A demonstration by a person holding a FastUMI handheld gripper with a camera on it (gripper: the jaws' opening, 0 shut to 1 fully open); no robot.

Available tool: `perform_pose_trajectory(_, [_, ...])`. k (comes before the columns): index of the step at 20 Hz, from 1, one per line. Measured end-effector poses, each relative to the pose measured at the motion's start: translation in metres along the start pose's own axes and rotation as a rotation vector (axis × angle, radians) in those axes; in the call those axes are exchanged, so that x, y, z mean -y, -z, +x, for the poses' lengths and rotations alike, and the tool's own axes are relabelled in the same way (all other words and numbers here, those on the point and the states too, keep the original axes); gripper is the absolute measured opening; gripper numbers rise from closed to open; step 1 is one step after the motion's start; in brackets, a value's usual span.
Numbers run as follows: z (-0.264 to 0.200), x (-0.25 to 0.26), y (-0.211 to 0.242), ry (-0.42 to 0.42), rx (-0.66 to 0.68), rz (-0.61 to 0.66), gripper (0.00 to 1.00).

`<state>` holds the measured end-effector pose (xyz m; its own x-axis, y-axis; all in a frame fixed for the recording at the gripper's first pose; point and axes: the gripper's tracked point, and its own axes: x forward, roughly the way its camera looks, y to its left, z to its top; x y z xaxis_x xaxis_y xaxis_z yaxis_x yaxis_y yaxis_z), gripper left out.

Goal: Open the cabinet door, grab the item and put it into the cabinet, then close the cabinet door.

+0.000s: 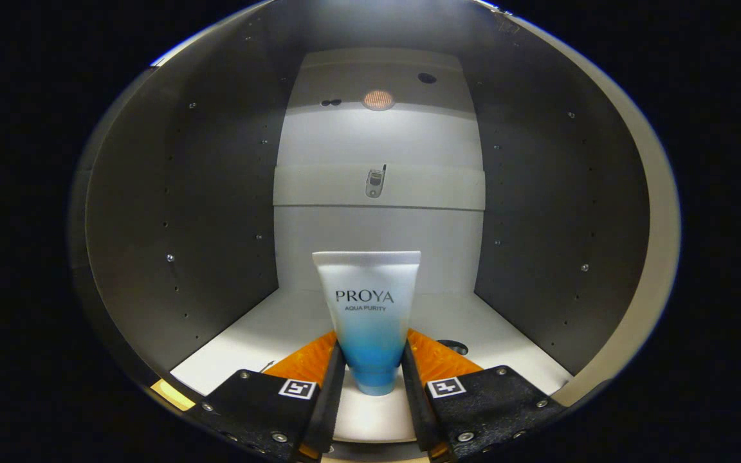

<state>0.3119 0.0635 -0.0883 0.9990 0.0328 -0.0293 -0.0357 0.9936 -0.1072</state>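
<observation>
A white tube (368, 308) that fades to blue toward its cap stands cap-down on the white floor (261, 334) inside the open cabinet. My gripper (372, 352) is shut on the tube's lower blue part, one finger pressing on each side. The tube's cap sits at or just above the floor, and I cannot tell whether it touches. The wide flat end of the tube points up, in front of the cabinet's white back wall (377, 231).
Dark grey side walls stand close on the left (216, 225) and right (538, 225). A white rail with a small metal fitting (375, 183) crosses the back wall. A dark round hole (453, 347) sits in the floor beside the right finger. The cabinet's pale front edge (657, 257) curves at the right.
</observation>
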Motion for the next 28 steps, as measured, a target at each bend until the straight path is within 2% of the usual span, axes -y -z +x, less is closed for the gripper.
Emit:
perform_pose_trajectory(2, [-0.002, -0.002, 0.000, -0.005, 0.005, -0.031, 0.51])
perform_pose_trajectory(7, [-0.025, -0.013, -0.023, -0.017, 0.060, -0.041, 0.84])
perform_pose_trajectory(9, [-0.043, -0.019, -0.031, -0.033, 0.064, -0.013, 0.91])
perform_pose_trajectory(15, [-0.119, -0.026, -0.041, -0.053, 0.042, 0.047, 0.93])
perform_pose_trajectory(19, [-0.187, -0.030, -0.045, -0.070, 0.045, 0.069, 0.93])
perform_pose_trajectory(24, [-0.284, -0.030, -0.035, -0.031, 0.045, 0.096, 0.93])
perform_pose_trajectory(28, [-0.344, -0.036, -0.035, -0.032, 0.030, 0.134, 0.93])
